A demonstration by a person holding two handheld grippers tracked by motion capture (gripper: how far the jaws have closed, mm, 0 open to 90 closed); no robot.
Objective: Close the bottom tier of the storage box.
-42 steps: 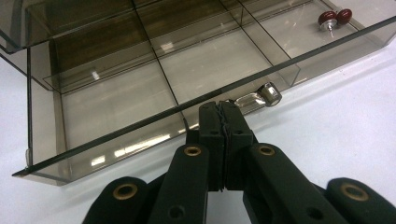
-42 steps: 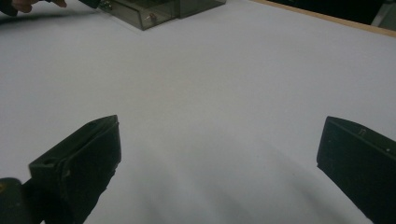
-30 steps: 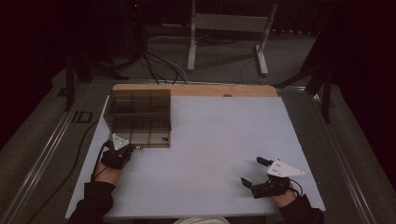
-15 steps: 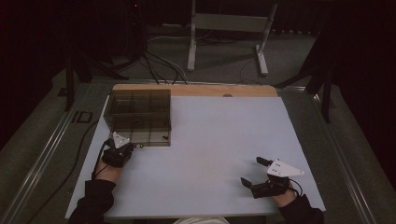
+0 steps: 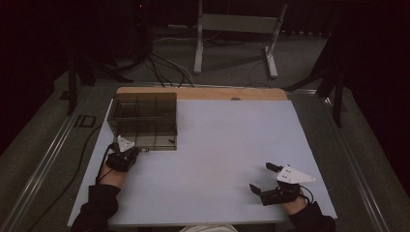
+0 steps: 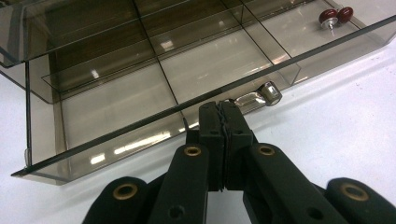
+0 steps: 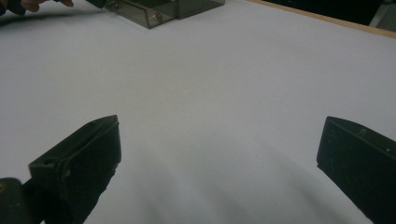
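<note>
A: Hand-held gripper, left [image 6: 223, 112]: jaws fully closed, pad against pad, tips at the front edge of the box [image 6: 140, 70], just beside its metal latch [image 6: 258, 97]. Whether a thin tab or the lid's lip is pinched between the pads cannot be told. Hand-held gripper, right [image 7: 219, 158]: jaws wide apart, nothing between them, over bare bench [image 7: 224, 70], well apart from the box.

B: Box, location?

A: Smoky clear plastic, divided into compartments, at the far left of the bench [image 5: 232, 145], directly ahead of the left hand [image 5: 121, 158]. Contents: two dark red beads [image 6: 336, 16] on metal pins in a far compartment.

B: Risks?

A: Judged, not seen. Item one: the closed tips sit beside the latch rather than on it, so a pull or lift could slip off the edge. Item two: the box looks light and nothing steadies it, the right tool being idle far off; a tug may drag or tilt the whole box and send the beads rolling. Item three: forcing the lid could strain its hinge.

B: Markings?

A: None legible. No brand, label or lettering on box, tools or bench.
</note>
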